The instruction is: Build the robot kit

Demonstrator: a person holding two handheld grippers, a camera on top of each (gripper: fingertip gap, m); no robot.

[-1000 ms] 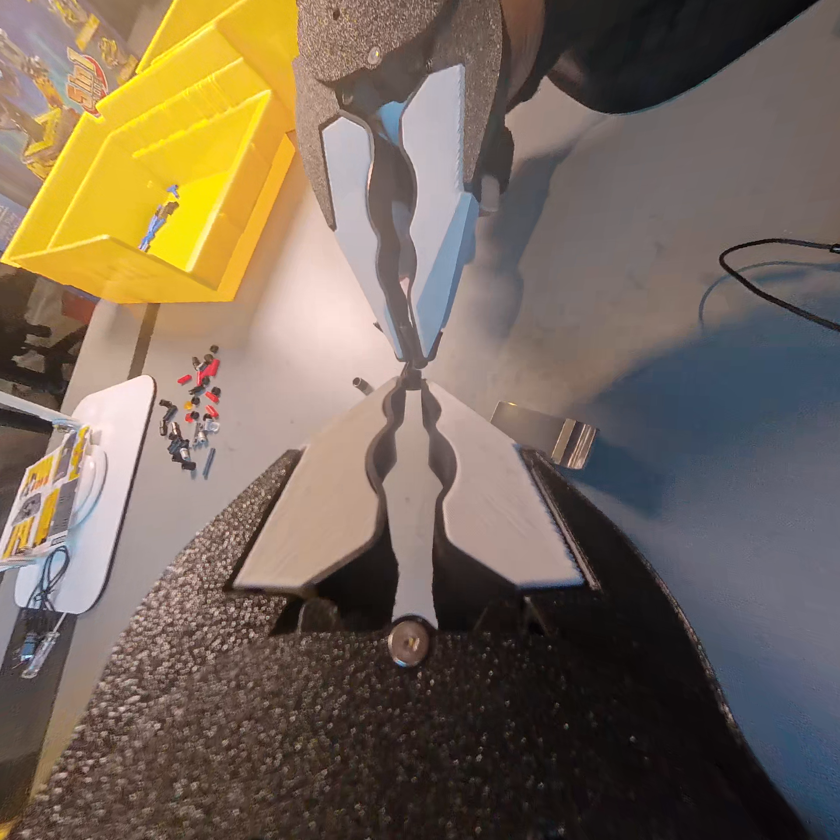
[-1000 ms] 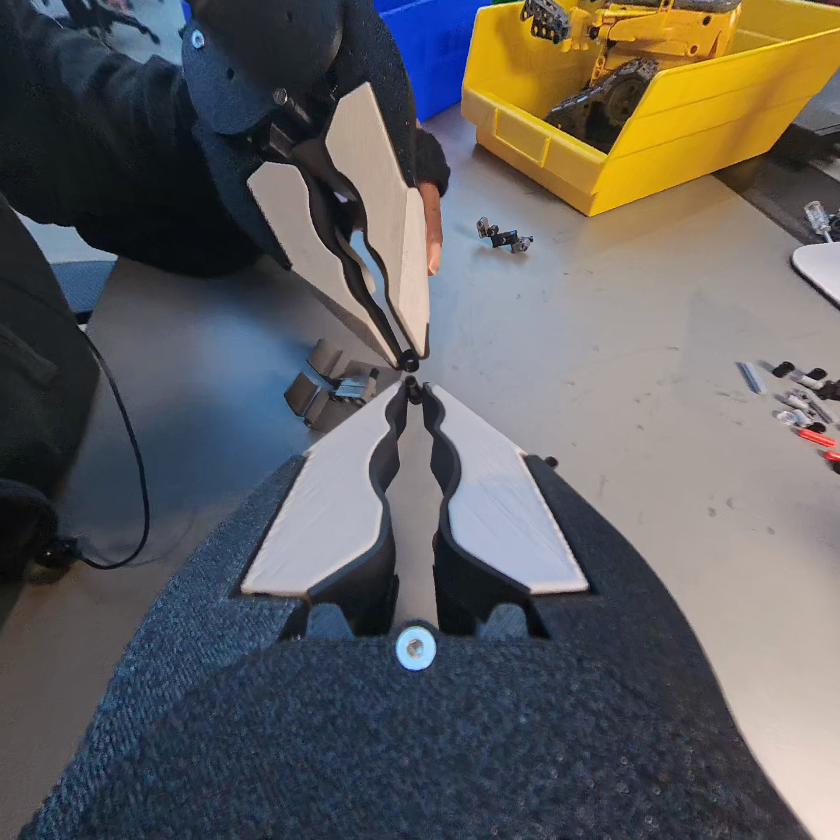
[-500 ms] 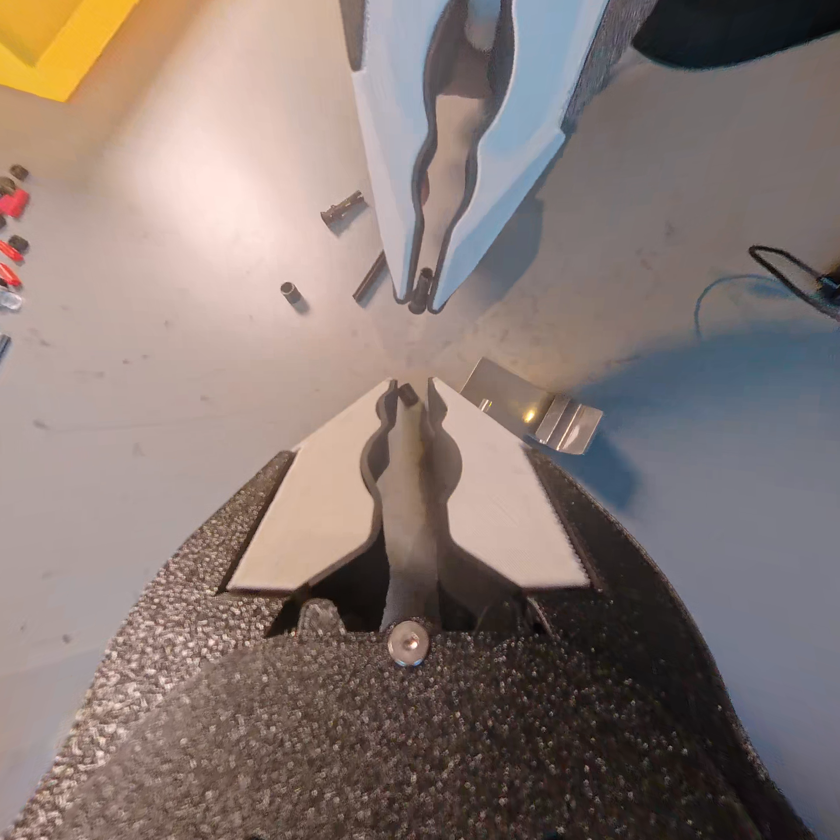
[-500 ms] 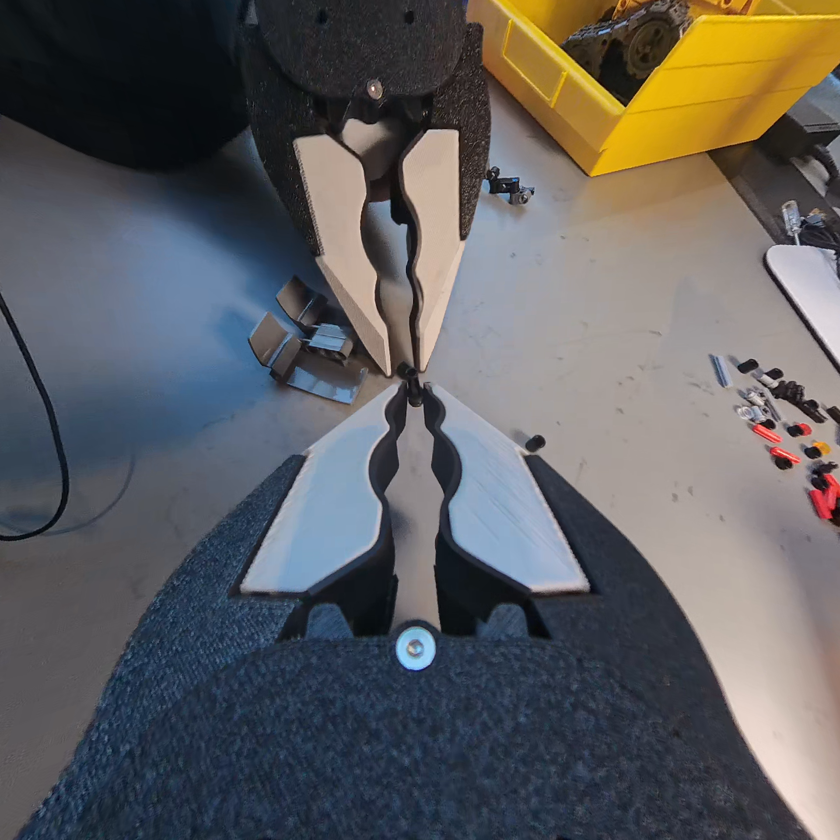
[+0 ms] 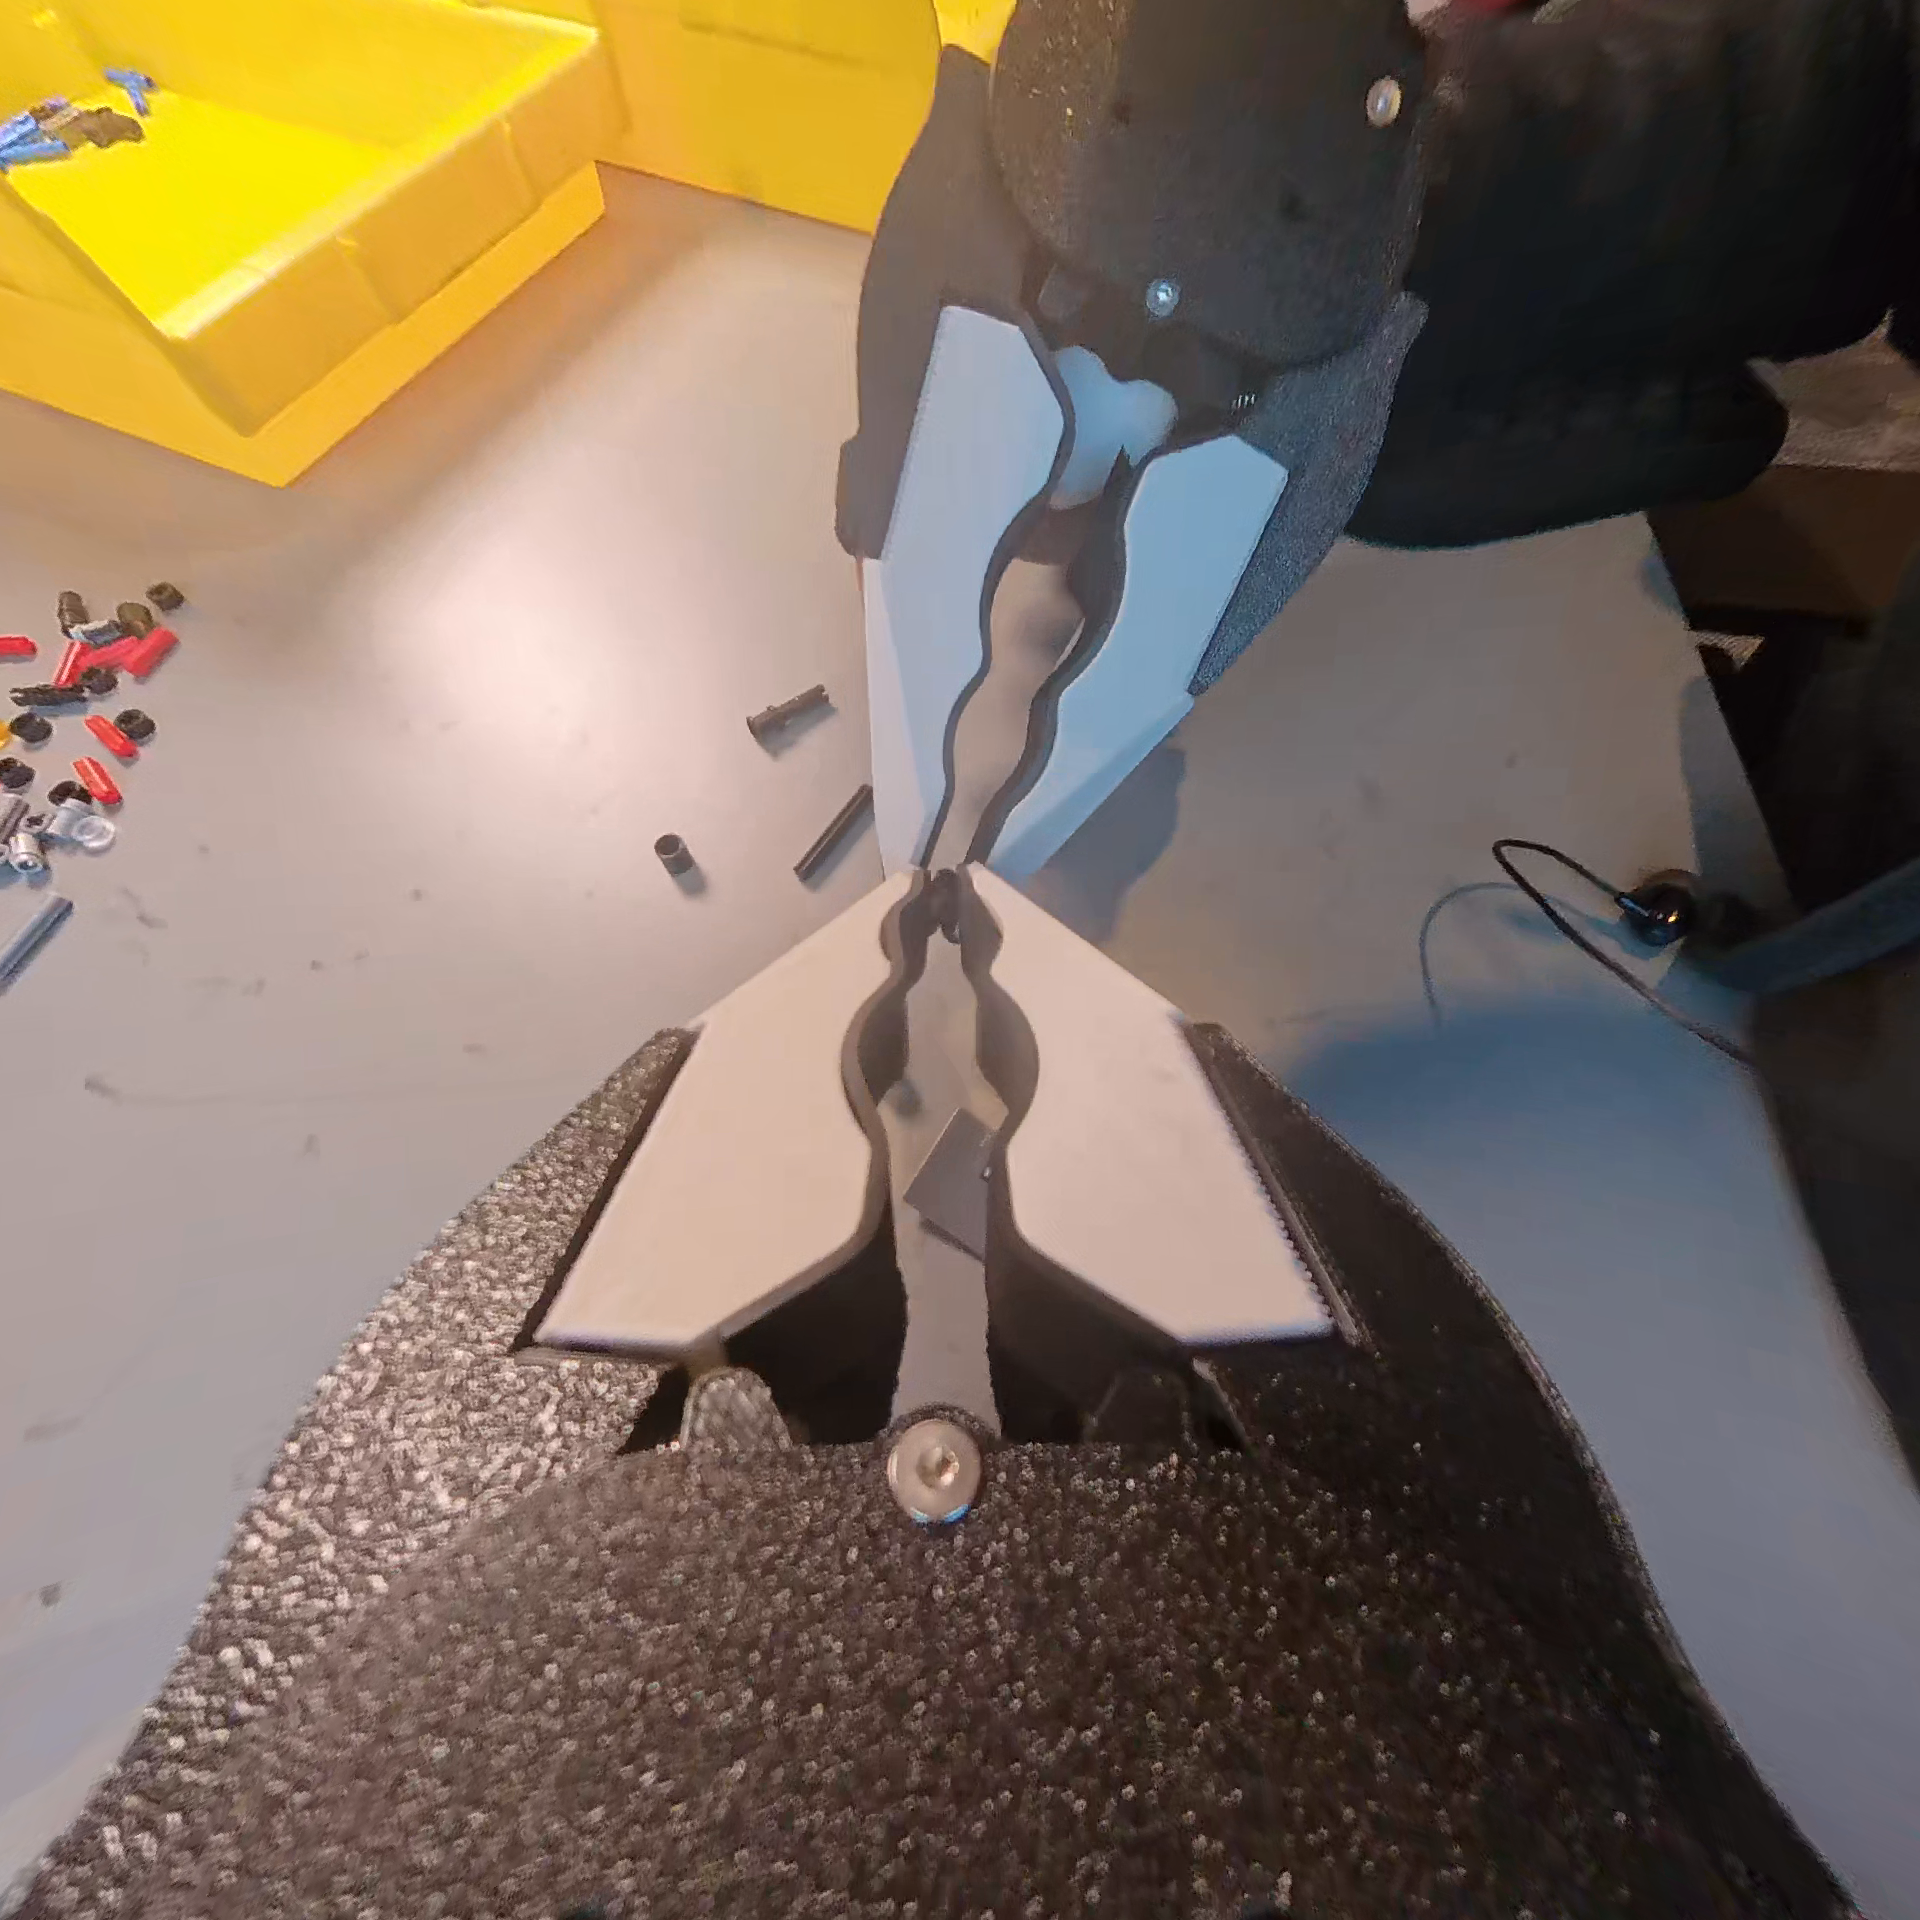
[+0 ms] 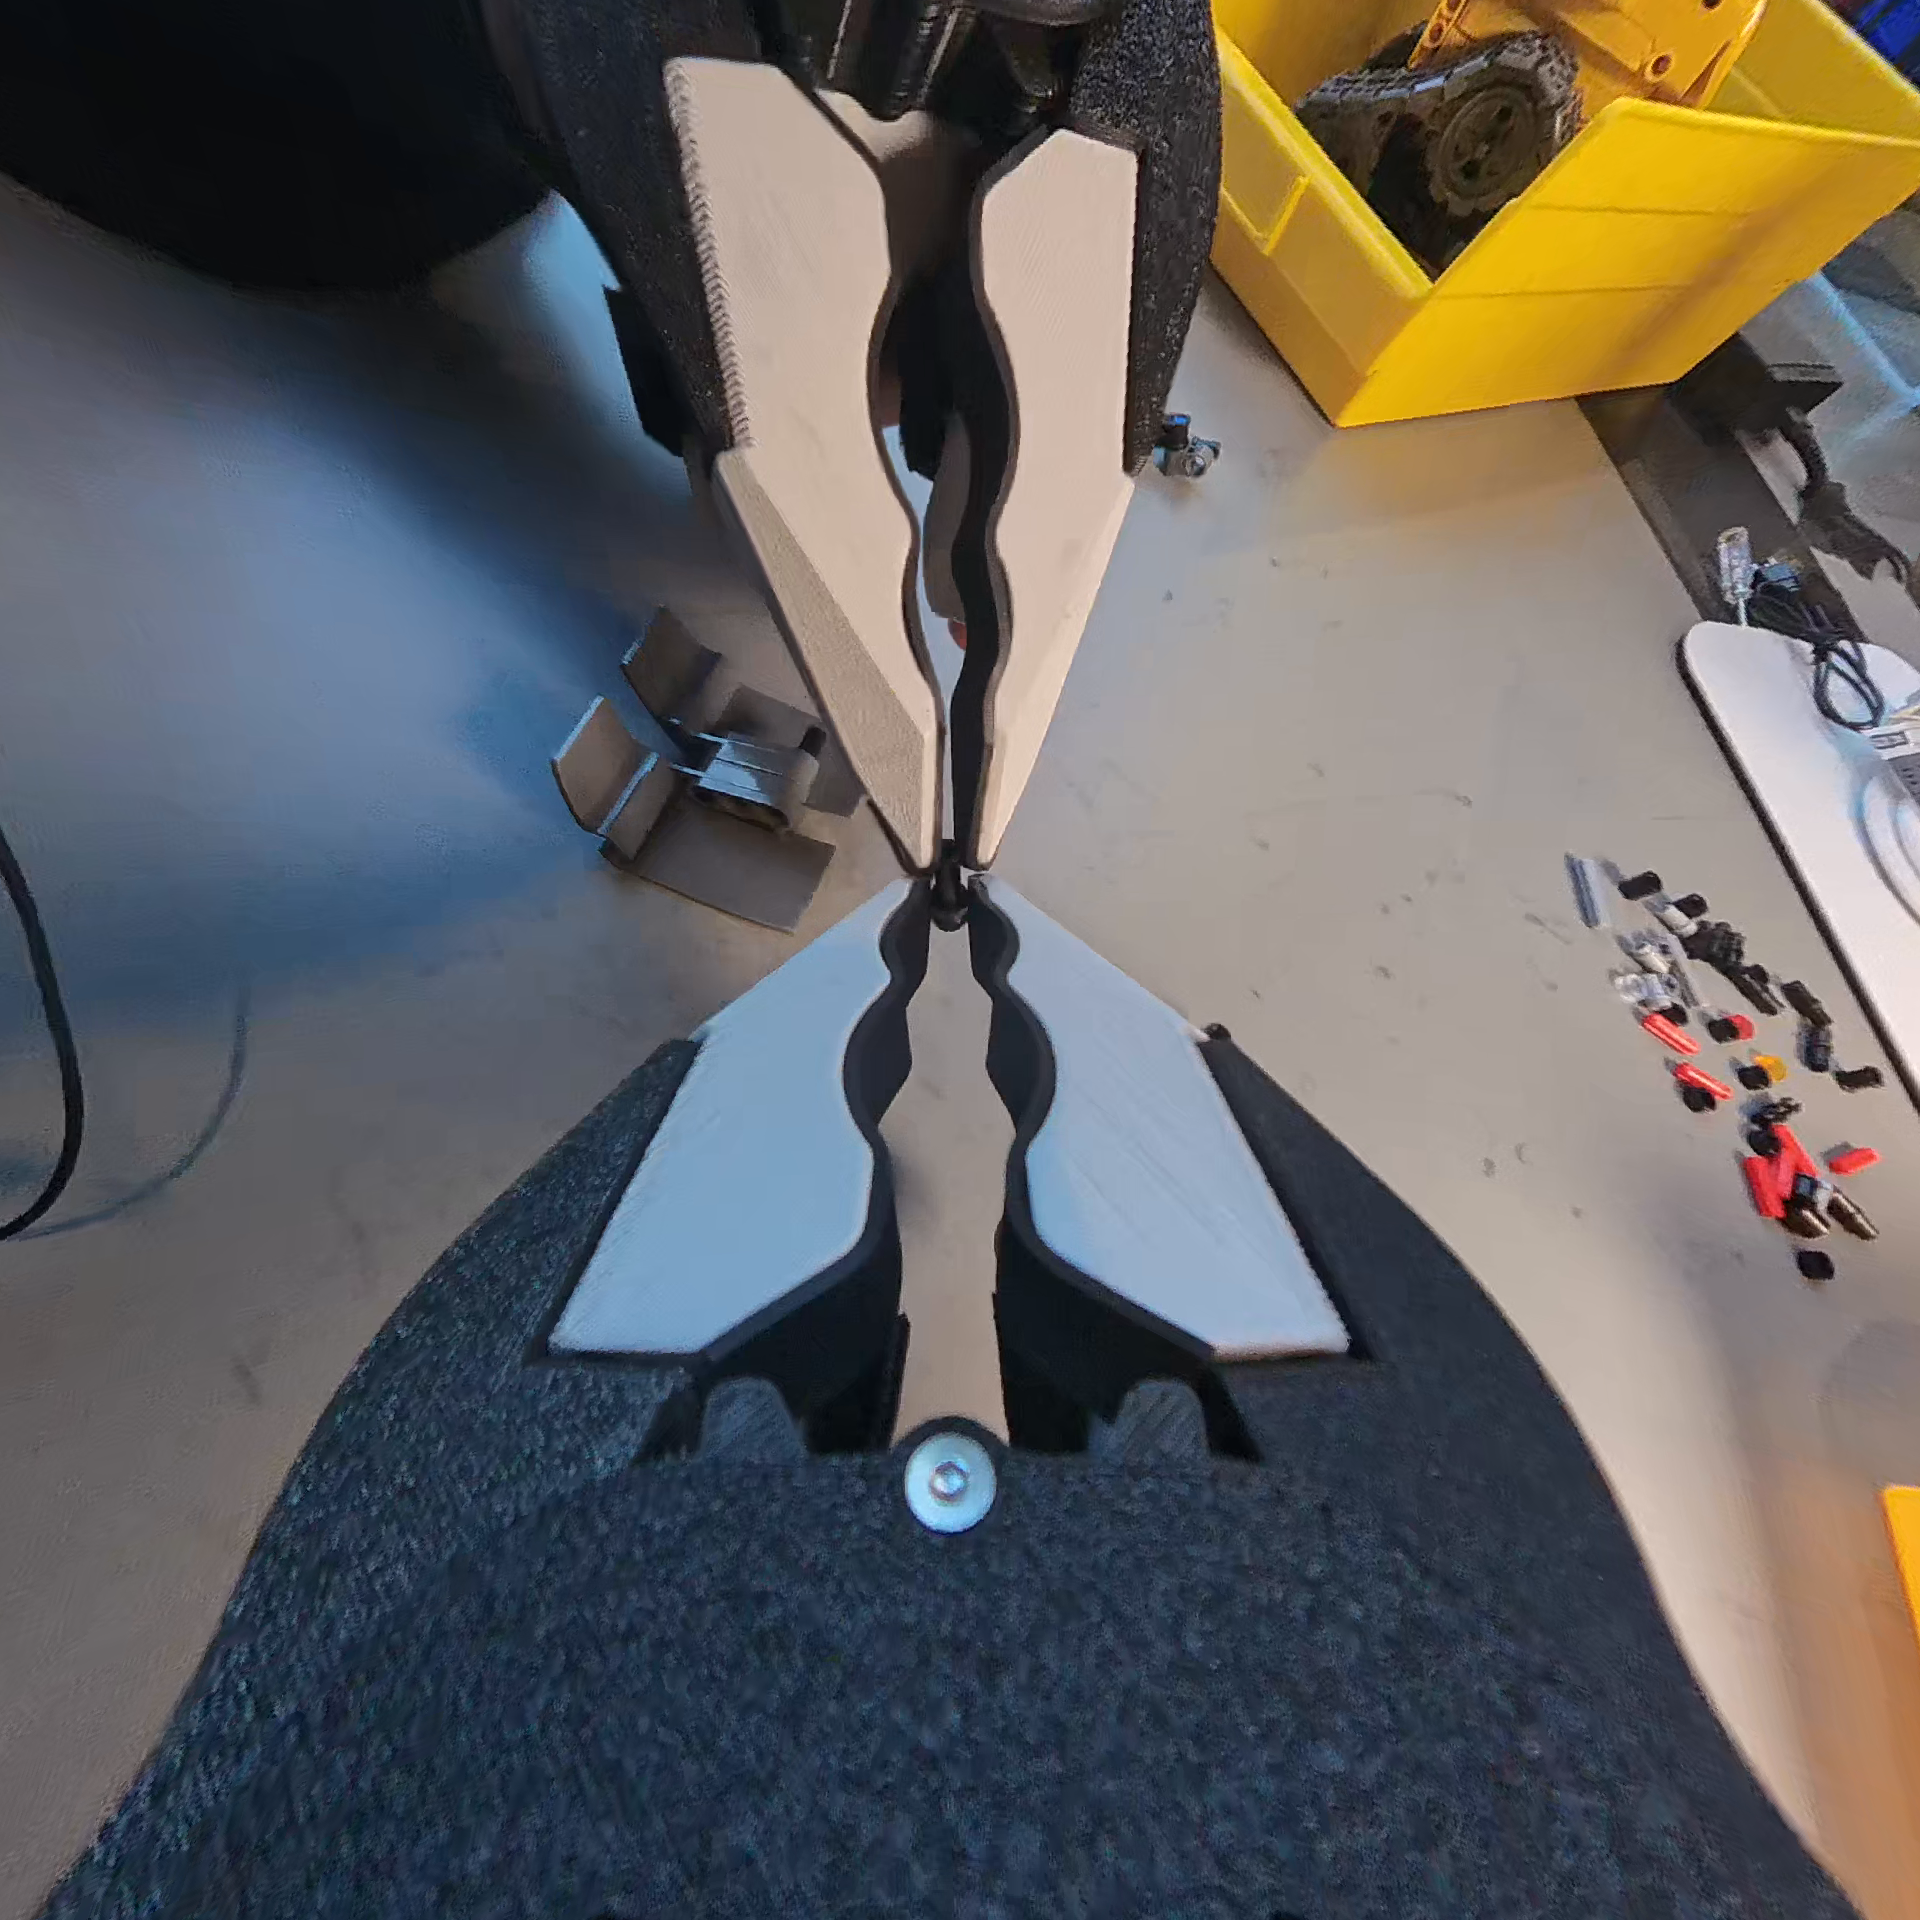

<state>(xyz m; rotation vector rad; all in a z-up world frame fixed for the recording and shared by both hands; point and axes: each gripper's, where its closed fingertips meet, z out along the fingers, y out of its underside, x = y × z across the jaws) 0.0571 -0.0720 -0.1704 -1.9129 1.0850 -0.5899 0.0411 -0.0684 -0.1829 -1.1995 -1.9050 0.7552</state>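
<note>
While both claws meet tip to tip above the grey worktop (image 5: 395, 935), a small black piece (image 5: 943, 896) sits pinched between them. Going left to right in the left wrist view: a scatter of small red, black and grey parts (image 5: 78, 717) lies at the far left below the yellow bins (image 5: 312, 270); a short black sleeve (image 5: 677, 858), a black pin (image 5: 790, 713) and a thin black rod (image 5: 831, 847) lie loose on the worktop just left of the tips. Then comes the left claw (image 5: 943, 891) — nearly closed, its tips gripping the near end of the small black piece. Opposite it the right claw (image 5: 951, 857) comes down from above, also nearly closed, its tips at the same piece. A black cable (image 5: 1558, 914) runs off to the right.

From the right wrist view, a folded grey metal clip (image 6: 707, 790) lies left of the tips; the right claw (image 6: 948, 902) holds the small black piece (image 6: 948, 906) at its very tips — the left claw (image 6: 951, 857) presses down on it from above. Farther right lie the scattered parts (image 6: 1745, 1049) and a yellow bin (image 6: 1558, 312) holding a tracked toy vehicle (image 6: 1455, 114).
</note>
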